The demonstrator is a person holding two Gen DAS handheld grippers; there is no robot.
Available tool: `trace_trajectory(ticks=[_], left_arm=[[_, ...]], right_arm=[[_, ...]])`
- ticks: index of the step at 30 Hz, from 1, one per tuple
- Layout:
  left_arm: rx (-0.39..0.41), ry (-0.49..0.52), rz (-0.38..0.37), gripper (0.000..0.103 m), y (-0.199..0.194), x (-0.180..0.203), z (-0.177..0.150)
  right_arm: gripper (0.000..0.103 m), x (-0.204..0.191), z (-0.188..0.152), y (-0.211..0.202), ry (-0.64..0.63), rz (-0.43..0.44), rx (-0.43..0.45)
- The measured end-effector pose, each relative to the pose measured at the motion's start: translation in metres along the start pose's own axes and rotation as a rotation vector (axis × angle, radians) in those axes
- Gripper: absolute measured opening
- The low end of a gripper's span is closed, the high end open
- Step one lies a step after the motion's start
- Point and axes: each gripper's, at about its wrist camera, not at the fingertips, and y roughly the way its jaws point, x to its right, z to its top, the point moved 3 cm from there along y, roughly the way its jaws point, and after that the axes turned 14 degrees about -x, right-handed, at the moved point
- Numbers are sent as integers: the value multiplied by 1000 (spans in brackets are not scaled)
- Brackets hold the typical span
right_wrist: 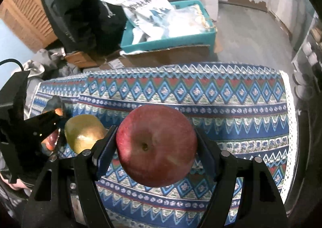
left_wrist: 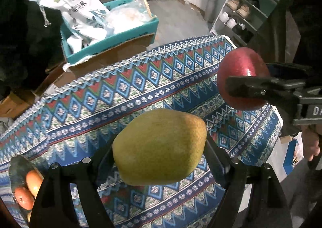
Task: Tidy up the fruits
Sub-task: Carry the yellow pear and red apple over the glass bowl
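Left gripper (left_wrist: 159, 147) jaws clamped on yellow-green pear (left_wrist: 160, 147), held above patterned tablecloth (left_wrist: 120, 95). Right gripper (right_wrist: 157, 149) jaws clamped on red apple (right_wrist: 157, 147), also above cloth, right of pear. Dark bowl (left_wrist: 18, 167) with orange-red fruits (left_wrist: 24, 197) at near left. Teal box (left_wrist: 112, 44) beyond far edge.

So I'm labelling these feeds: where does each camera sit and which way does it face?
Left wrist: on the left tongs, looking steeply down at the tablecloth; its fingers clamp a pear.
Right wrist: on the right tongs, looking down likewise; its fingers clamp an apple.
Shared: both fruits, the cloth, the teal box, each other's tongs.
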Motion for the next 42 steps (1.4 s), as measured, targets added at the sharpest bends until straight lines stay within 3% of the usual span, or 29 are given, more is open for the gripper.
trace_trajectory(ticks=[14,23,42], left_arm=[[57,-54,8,83,-59,-47,-36],[68,-119,31,83,-84,-97,-70],[88,-361,64,83,-89,-220,-152]], right_arm=[[74,-66,20,-15,-108,21,30],[74,-118,32,-10,-184,65,19],[75,-250,51,39,-367,121,-76]])
